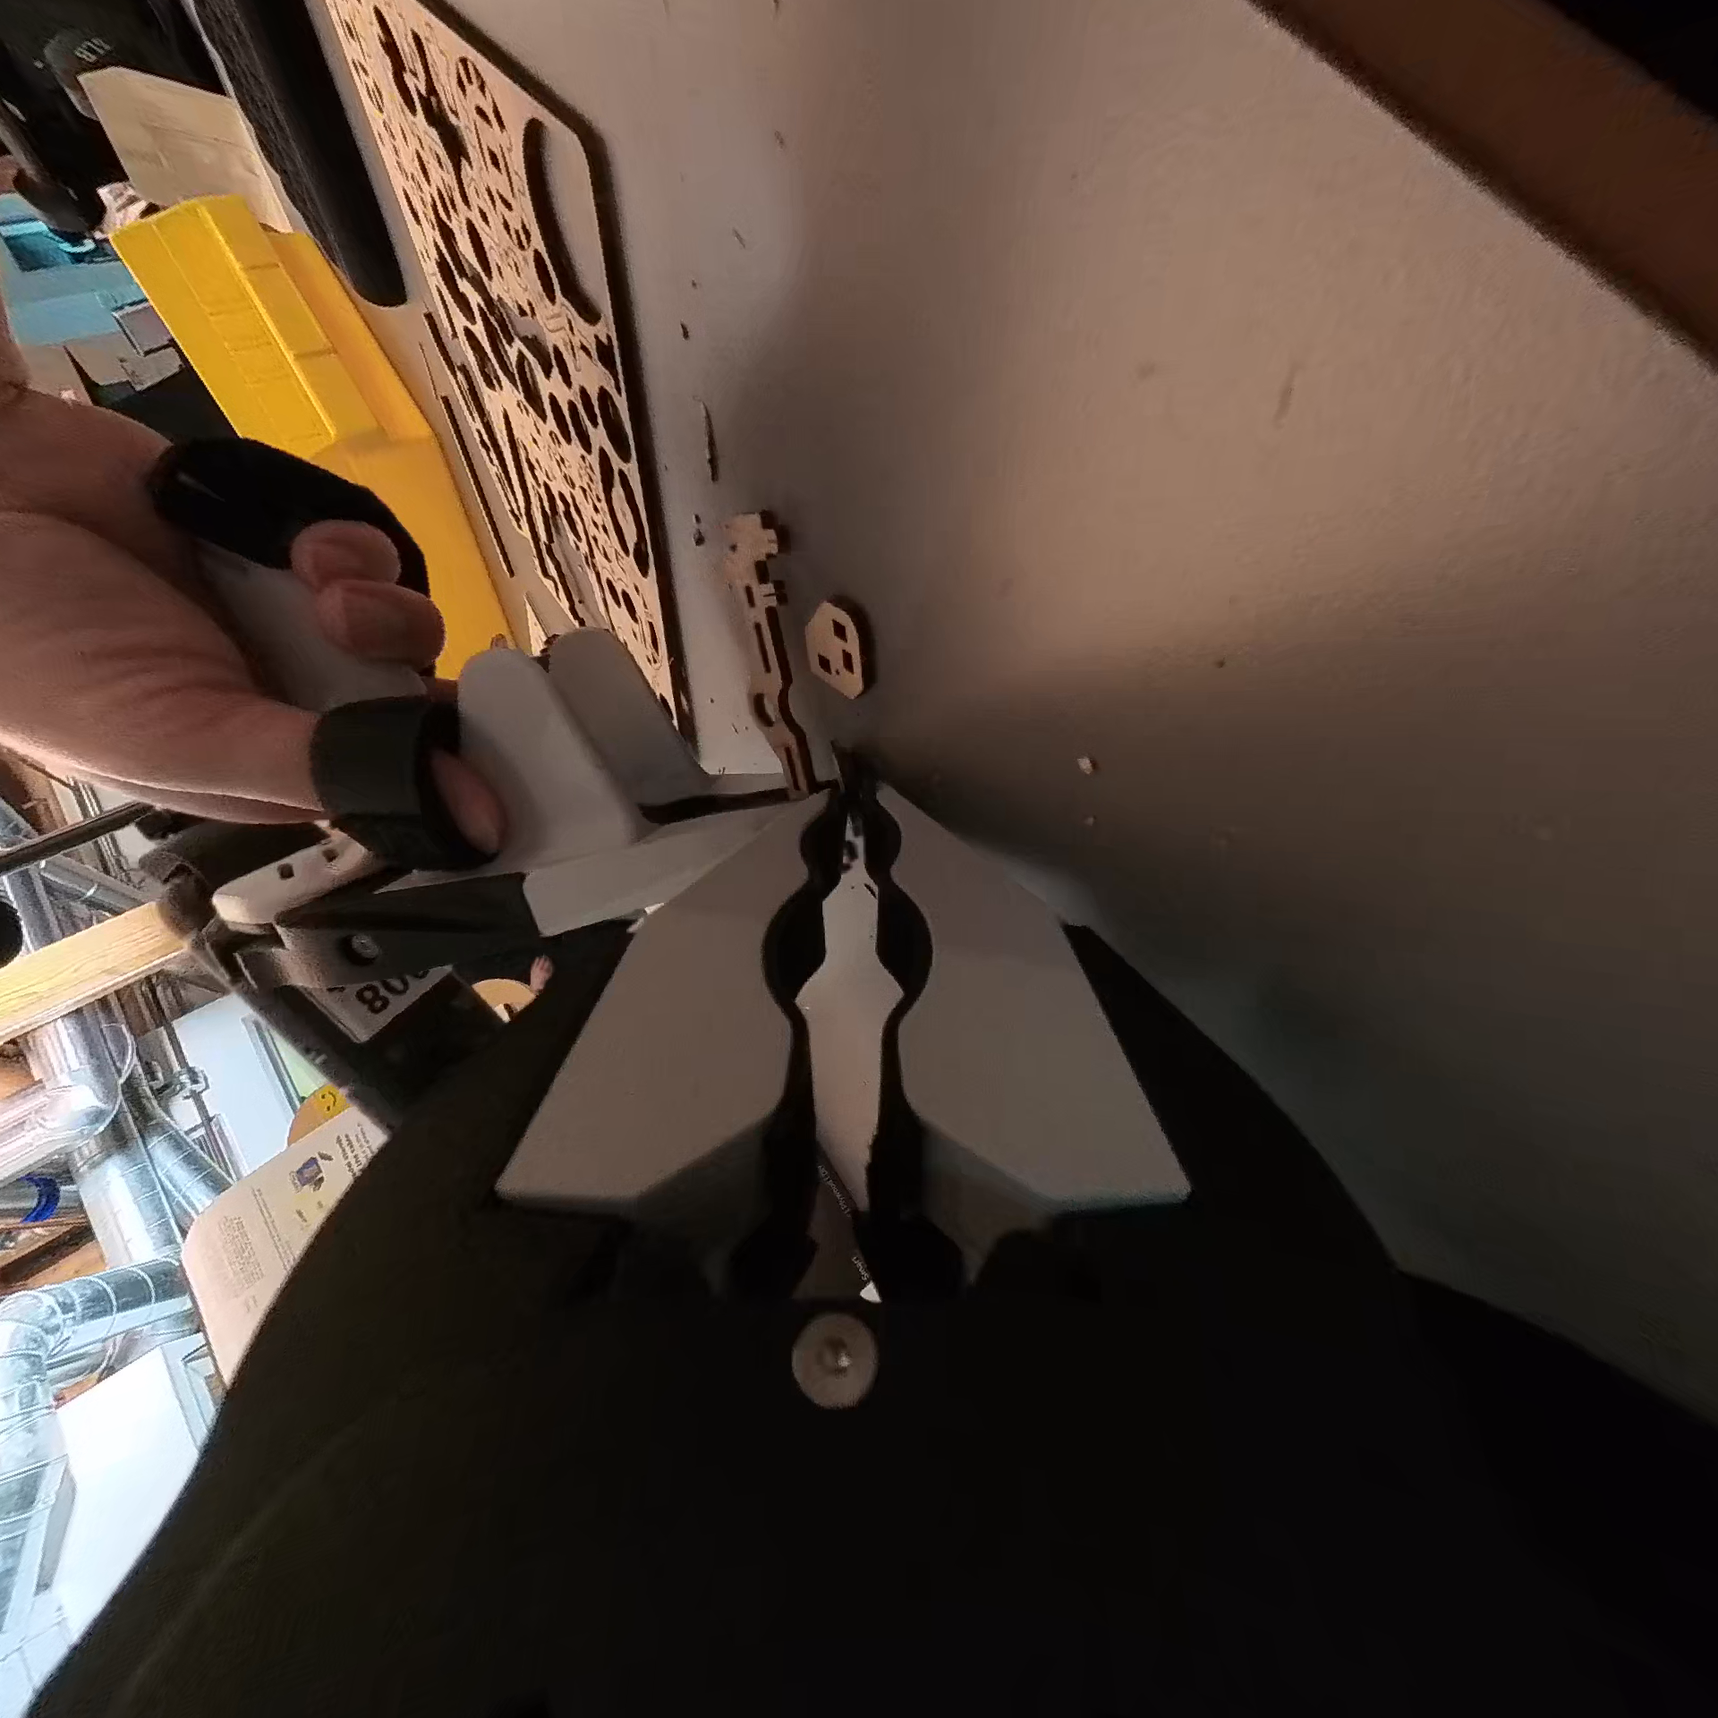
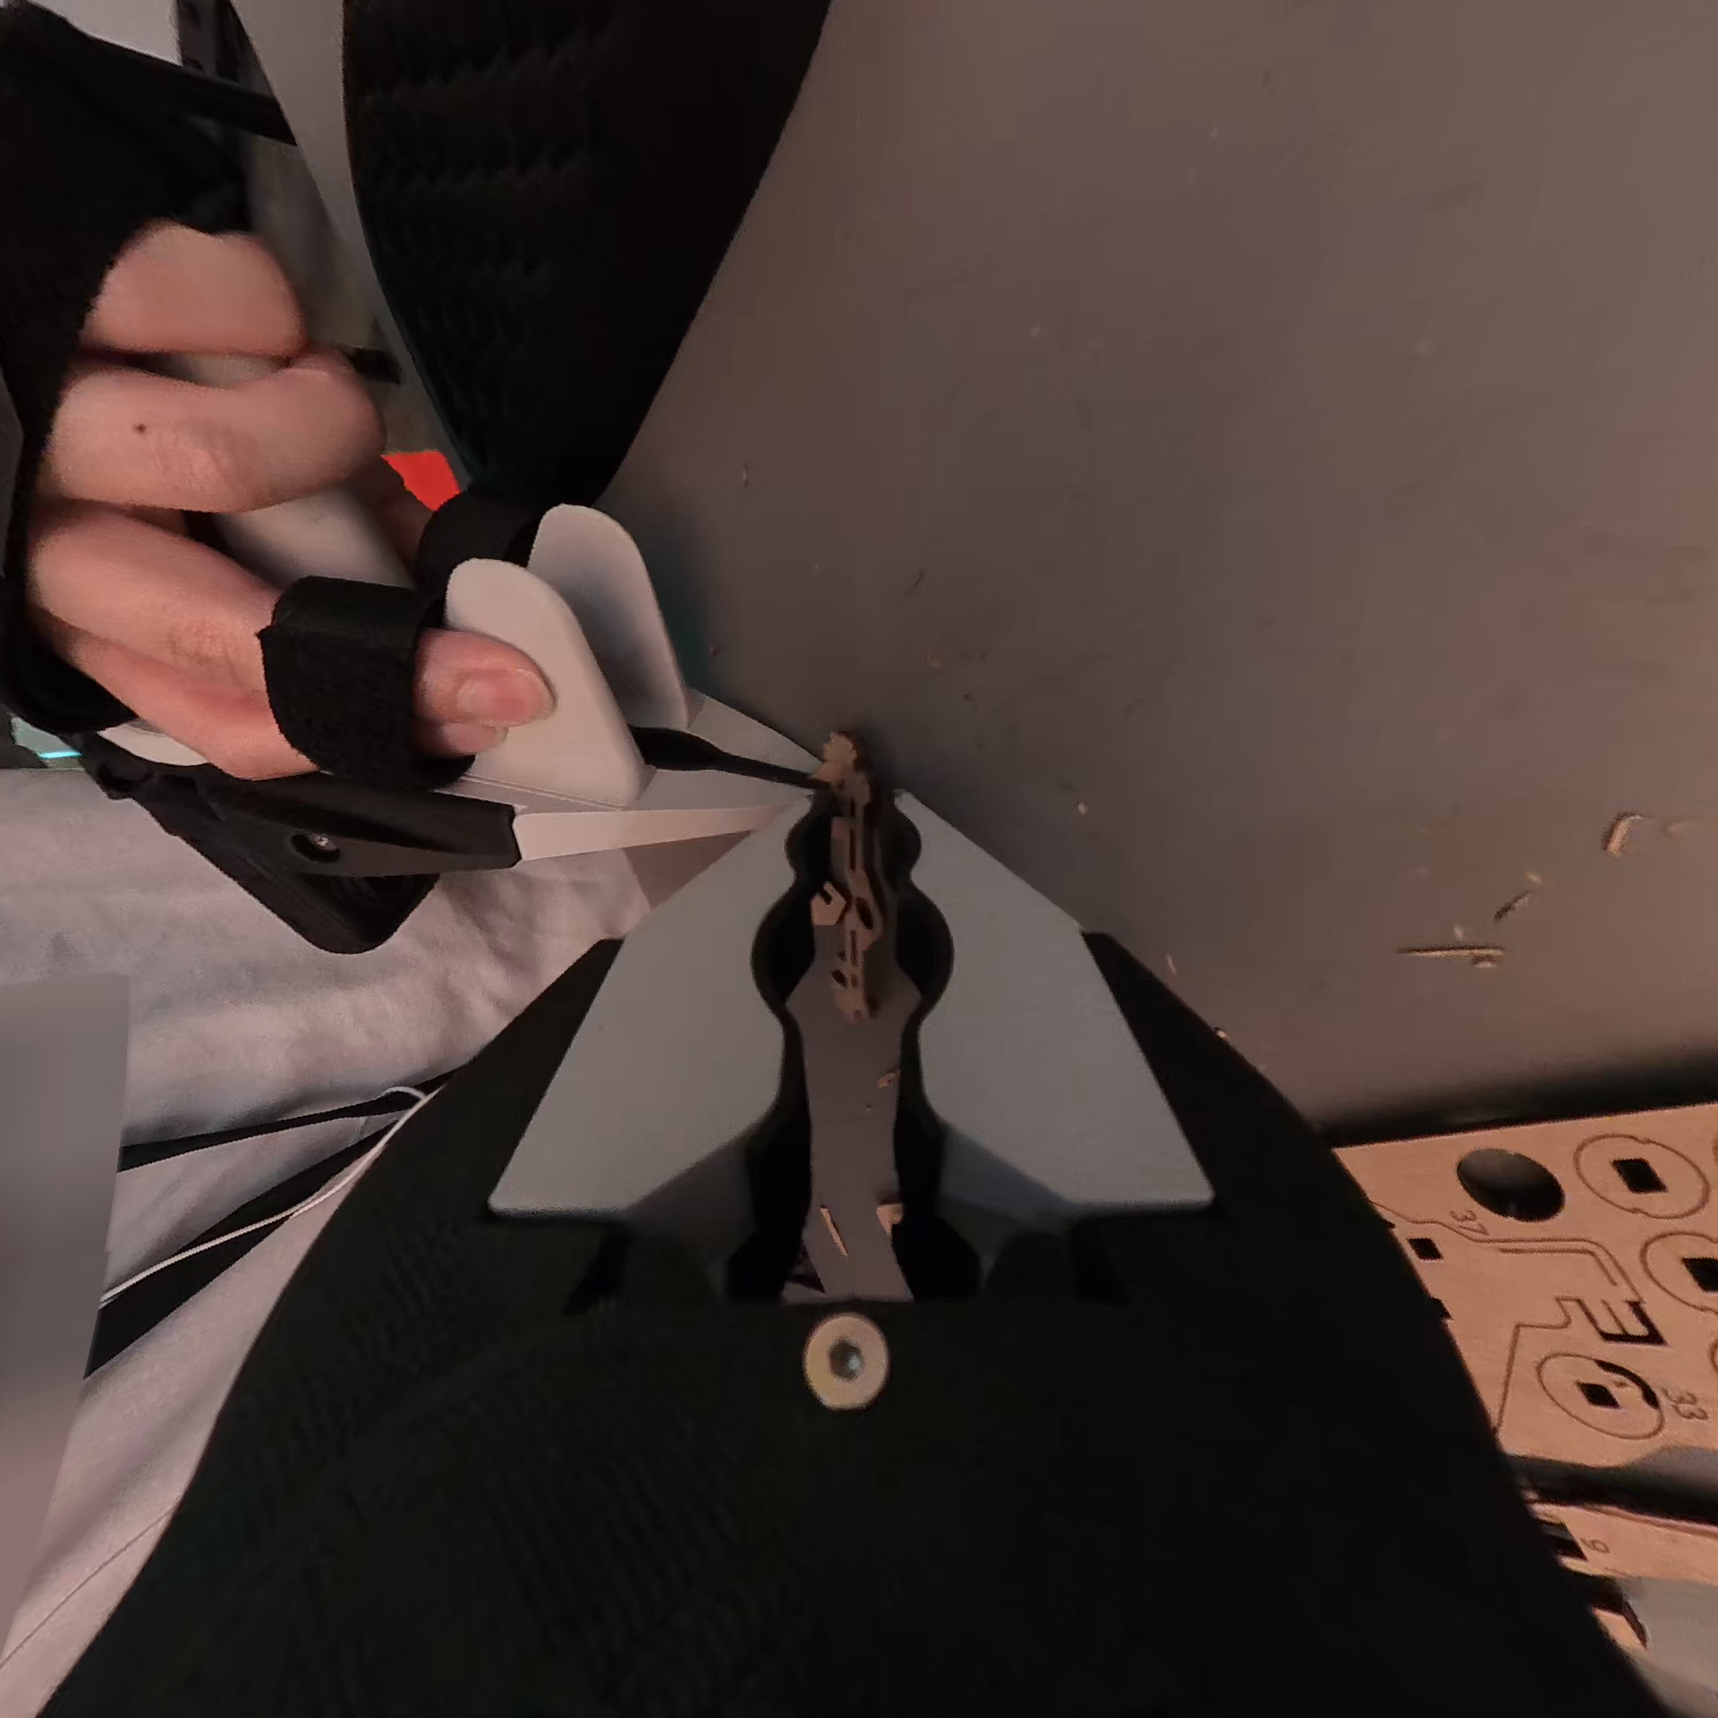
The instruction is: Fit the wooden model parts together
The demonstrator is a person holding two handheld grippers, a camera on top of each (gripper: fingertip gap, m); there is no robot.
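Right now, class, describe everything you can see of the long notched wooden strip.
The long notched wooden strip is thin, pale plywood with dark laser-burnt edges, small rectangular slots and stepped notches. The right gripper is shut on it, edge-on between the fingers. Its far end is against the grey table, where the left gripper meets it.

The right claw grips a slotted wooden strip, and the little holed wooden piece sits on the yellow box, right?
Not quite. The right claw does grip the strip, but the little holed piece lies on the grey table beside it, not on the yellow box; the left wrist view shows this.
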